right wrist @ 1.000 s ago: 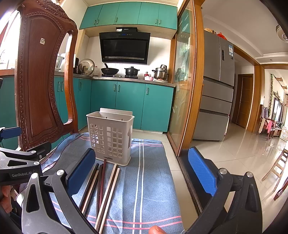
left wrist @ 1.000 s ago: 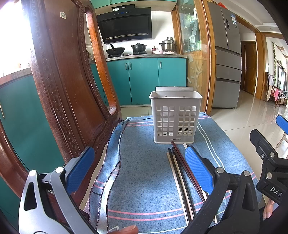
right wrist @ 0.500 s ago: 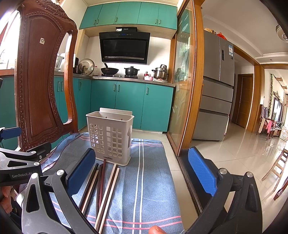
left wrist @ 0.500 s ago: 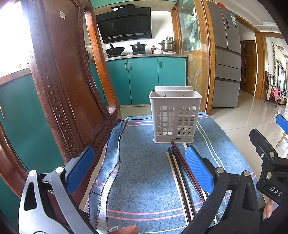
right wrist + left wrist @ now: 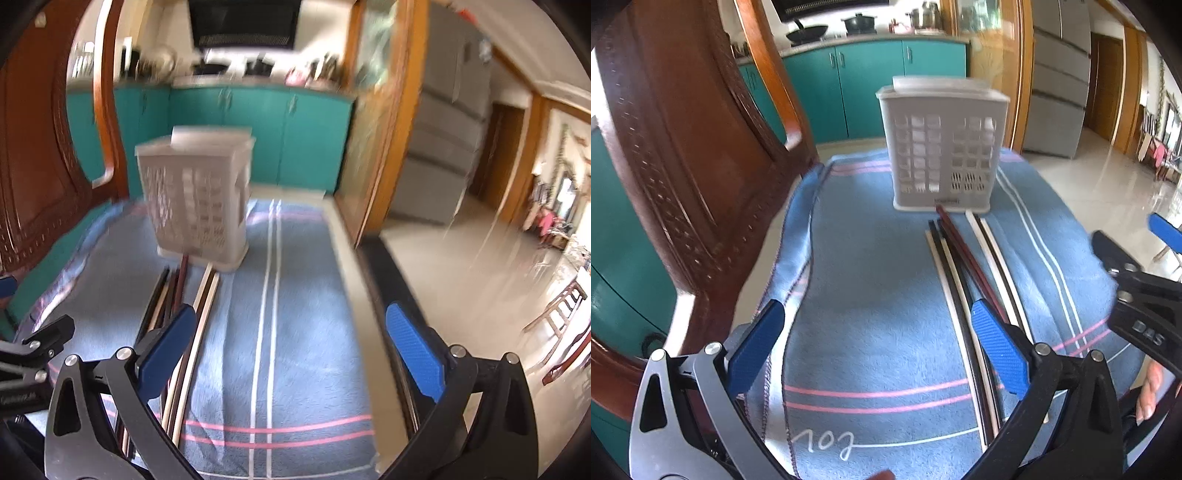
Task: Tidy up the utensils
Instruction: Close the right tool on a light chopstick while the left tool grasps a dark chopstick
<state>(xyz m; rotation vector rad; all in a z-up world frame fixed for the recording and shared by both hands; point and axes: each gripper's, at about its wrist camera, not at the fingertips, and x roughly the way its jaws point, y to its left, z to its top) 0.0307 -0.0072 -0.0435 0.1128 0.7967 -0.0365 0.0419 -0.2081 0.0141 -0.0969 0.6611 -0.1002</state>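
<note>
Chopsticks (image 5: 964, 269) lie put; both views apparently tipped downward, blurring.

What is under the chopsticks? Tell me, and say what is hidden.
The chopsticks lie flat on a blue striped cloth, in front of the white basket. What the cloth covers cannot be seen. Their near ends are hidden behind the left gripper.

White stitched characters on the blue striped cloth (image 5: 886, 295) read roughly "102", seen upside down near its front edge. The black plastic arm of the right gripper (image 5: 1145, 317) shows "DAS" in pale letters – the rest is cut off. The grey perforated plastic basket (image 5: 942, 147) has a small base label – too blurred to read.
</note>
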